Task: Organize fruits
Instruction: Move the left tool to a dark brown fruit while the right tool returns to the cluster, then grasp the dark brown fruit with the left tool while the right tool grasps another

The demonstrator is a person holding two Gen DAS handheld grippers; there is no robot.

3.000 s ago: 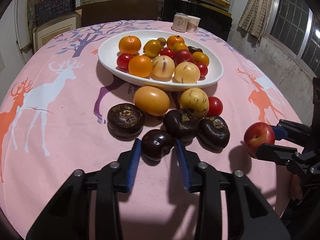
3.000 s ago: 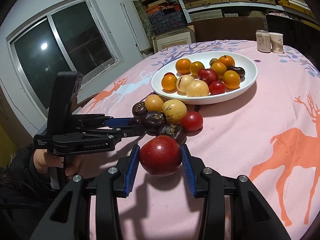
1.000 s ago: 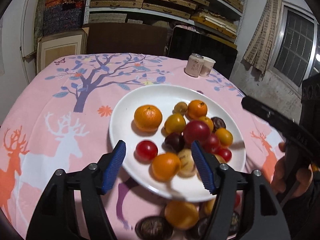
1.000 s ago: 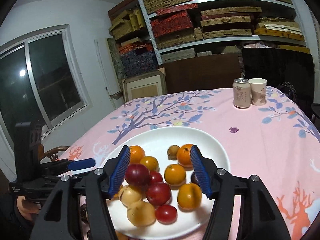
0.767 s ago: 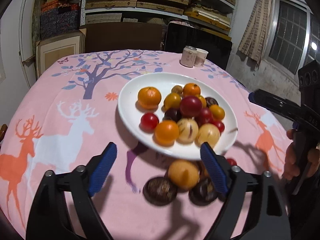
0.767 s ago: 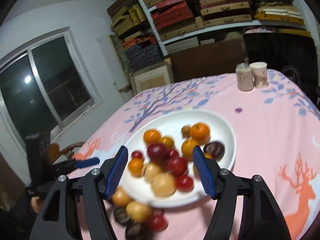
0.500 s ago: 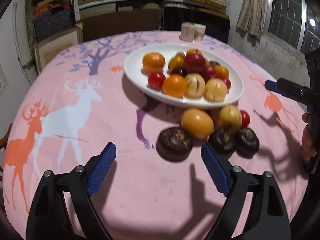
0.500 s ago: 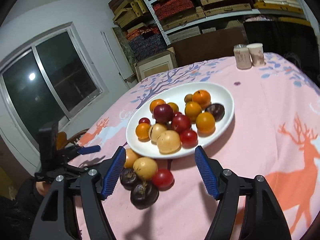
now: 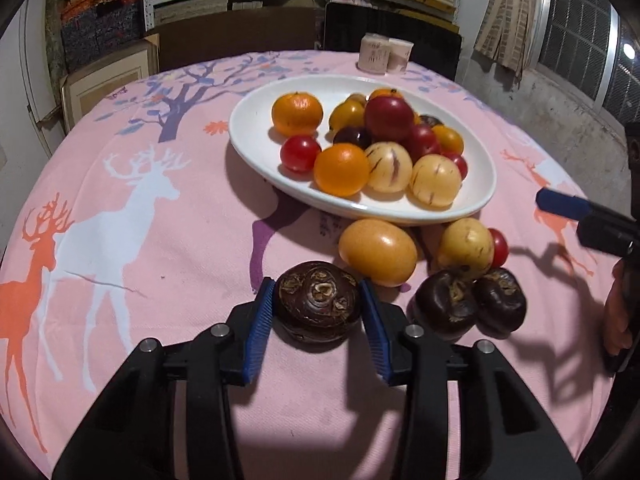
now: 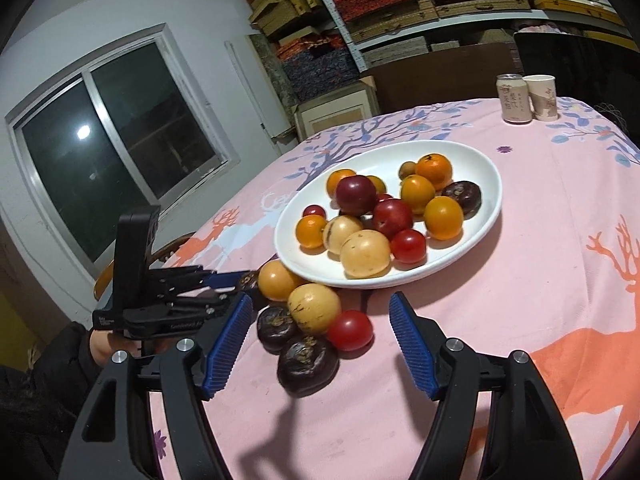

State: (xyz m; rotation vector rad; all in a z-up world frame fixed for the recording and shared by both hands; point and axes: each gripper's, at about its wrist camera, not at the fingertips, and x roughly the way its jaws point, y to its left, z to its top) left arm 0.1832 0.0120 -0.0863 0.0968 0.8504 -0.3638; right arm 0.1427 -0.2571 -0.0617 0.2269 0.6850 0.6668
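Note:
A white oval plate [image 9: 256, 148] holds several oranges, red fruits and pale striped fruits; it also shows in the right wrist view [image 10: 490, 208]. On the pink cloth in front lie a yellow-orange fruit [image 9: 378, 252], a pale yellow fruit [image 9: 466, 246], a small red tomato [image 9: 500, 246] and two dark brown fruits [image 9: 446, 306]. My left gripper [image 9: 318, 306] is shut on a third dark brown fruit [image 9: 318, 302], which rests on the cloth. My right gripper [image 10: 320, 344] is open and empty, above the loose fruits [image 10: 314, 308].
A can [image 10: 516, 98] and a paper cup [image 10: 542, 98] stand at the table's far edge. Shelves with boxes and a dark chair lie behind. A window is on the left in the right wrist view. The tablecloth has deer and tree prints.
My left gripper has come down to the loose fruits and closed on the nearest dark brown fruit. My right gripper, open and empty, has pulled back from the plate toward the loose fruits.

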